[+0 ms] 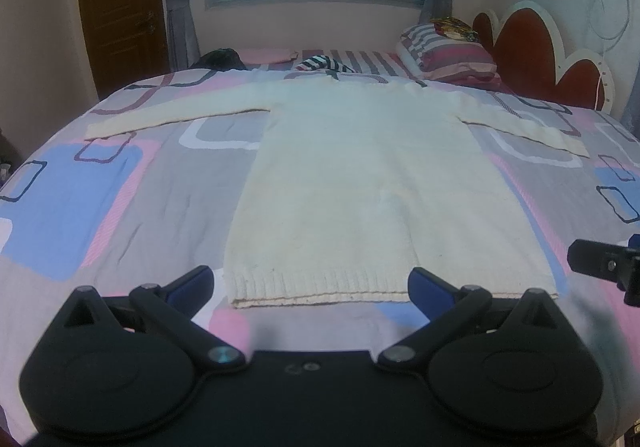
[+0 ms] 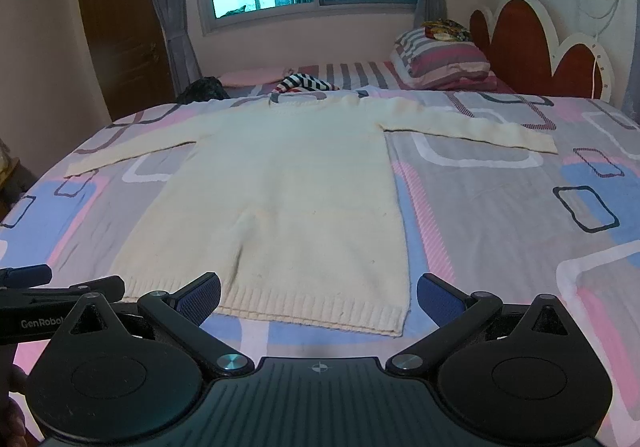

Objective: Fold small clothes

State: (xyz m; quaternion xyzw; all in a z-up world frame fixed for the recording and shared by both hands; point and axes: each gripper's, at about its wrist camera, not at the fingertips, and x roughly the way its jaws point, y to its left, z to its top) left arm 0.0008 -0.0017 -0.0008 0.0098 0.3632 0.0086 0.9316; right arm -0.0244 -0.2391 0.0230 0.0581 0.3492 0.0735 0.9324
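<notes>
A cream knitted sweater (image 1: 360, 175) lies flat on the bed, both sleeves spread out to the sides, ribbed hem nearest me. It also shows in the right wrist view (image 2: 280, 191). My left gripper (image 1: 312, 287) is open and empty, hovering just above the hem near its left half. My right gripper (image 2: 318, 297) is open and empty, just above the hem near its right corner. The right gripper shows at the right edge of the left wrist view (image 1: 608, 263). The left gripper shows at the left edge of the right wrist view (image 2: 48, 291).
The bed has a cover (image 1: 100, 207) patterned in grey, pink and blue. Striped pillows (image 1: 448, 51) and a red headboard (image 1: 532, 47) stand at the far right. A striped garment (image 1: 324, 64) and a dark one (image 1: 220, 59) lie beyond the sweater. A door (image 1: 120, 7) and window are behind.
</notes>
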